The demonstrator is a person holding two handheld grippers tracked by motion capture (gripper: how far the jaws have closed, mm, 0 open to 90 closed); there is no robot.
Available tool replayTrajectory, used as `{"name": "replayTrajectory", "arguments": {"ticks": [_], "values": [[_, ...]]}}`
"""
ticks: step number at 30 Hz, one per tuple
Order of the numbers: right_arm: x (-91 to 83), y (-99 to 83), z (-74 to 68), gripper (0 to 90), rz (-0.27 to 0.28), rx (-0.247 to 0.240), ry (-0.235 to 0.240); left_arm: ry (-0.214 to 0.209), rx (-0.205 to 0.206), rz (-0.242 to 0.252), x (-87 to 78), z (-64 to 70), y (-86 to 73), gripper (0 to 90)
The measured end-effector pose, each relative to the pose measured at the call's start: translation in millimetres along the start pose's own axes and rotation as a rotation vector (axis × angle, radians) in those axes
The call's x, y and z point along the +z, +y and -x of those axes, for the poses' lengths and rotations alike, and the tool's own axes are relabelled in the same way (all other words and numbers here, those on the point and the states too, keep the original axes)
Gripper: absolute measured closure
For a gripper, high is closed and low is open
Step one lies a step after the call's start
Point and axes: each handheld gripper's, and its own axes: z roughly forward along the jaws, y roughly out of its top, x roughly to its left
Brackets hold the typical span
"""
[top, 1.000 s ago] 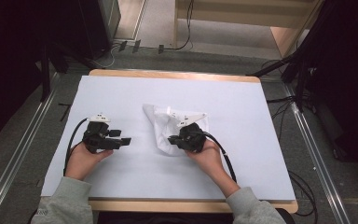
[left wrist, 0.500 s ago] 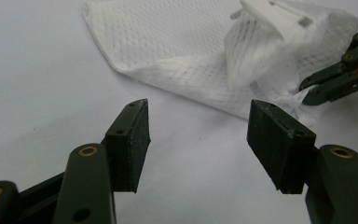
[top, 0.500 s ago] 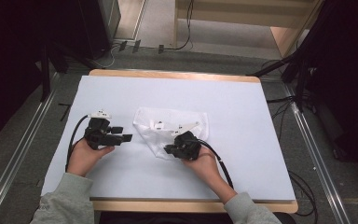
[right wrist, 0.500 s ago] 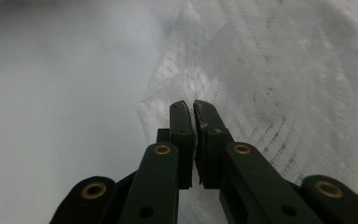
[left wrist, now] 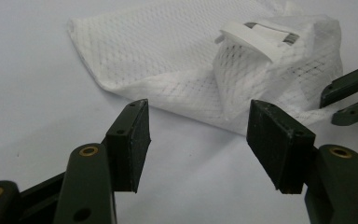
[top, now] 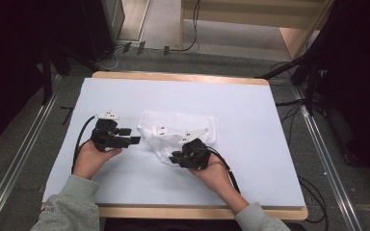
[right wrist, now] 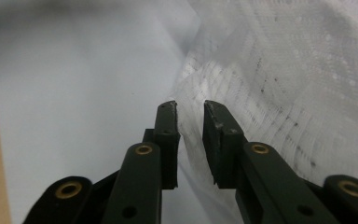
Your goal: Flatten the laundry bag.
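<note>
A white mesh bag (top: 176, 134) lies flat near the middle of the high view, on the pale blue counter (top: 250, 110). The right hand-held gripper (top: 177, 158) sits at the bag's lower edge, just below the middle of the picture. In the right gripper view its two black jaws are nearly closed, with a thin fold of the mesh bag (right wrist: 279, 70) between them, so it seems to be pinching the cloth, though the close view is a bit blurry.

The left hand-held gripper (top: 134, 140) is to the left of the bag, close to its left edge but not touching it. In the left gripper view its jaws stand wide apart with nothing between them, and the mesh bag (left wrist: 177, 60) lies beyond them in the upper part of the frame.

The bag has white strips (top: 192, 134) lying on or in it; what else is inside cannot be seen.

Both forearms come in from the bottom of the high view. The left hand (top: 90, 158) and the right hand (top: 217, 174) each wrap around a gripper, low over the counter.
</note>
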Motion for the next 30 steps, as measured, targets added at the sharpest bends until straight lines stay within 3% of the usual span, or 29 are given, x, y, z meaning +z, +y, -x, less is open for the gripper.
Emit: {"name": "replayTrajectory", "arguments": {"ticks": [7, 17, 23, 26, 27, 30], "values": [[-30.9, 1.6, 6.2, 74.7, 0.045, 0.016, -0.025, -0.027, 0.016, 0.006, 5.1, 7.6, 5.1, 40.0], [-72.0, -6.7, 47.2, 75.0, 0.104, 0.105, -0.132, -0.06, 0.024, -0.01, 22.8, 17.9, 11.5, 39.6], [-81.1, -15.1, 74.3, 73.4, 0.105, 0.15, -0.209, -0.049, 0.031, -0.025, 37.6, 20.8, 13.9, 41.8], [-77.7, -21.0, 95.9, 68.3, 0.096, 0.187, -0.237, -0.05, 0.008, -0.04, 43.6, 18.3, 14.7, 47.1], [-77.7, -21.0, 95.9, 68.3, 0.096, 0.187, -0.237, -0.056, -0.001, -0.044, 44.1, 17.7, 14.9, 47.1], [-72.4, -23.8, 109.0, 63.5, 0.088, 0.218, -0.266, -0.081, -0.026, -0.047, 43.3, 17.1, 15.4, 59.9]]}}
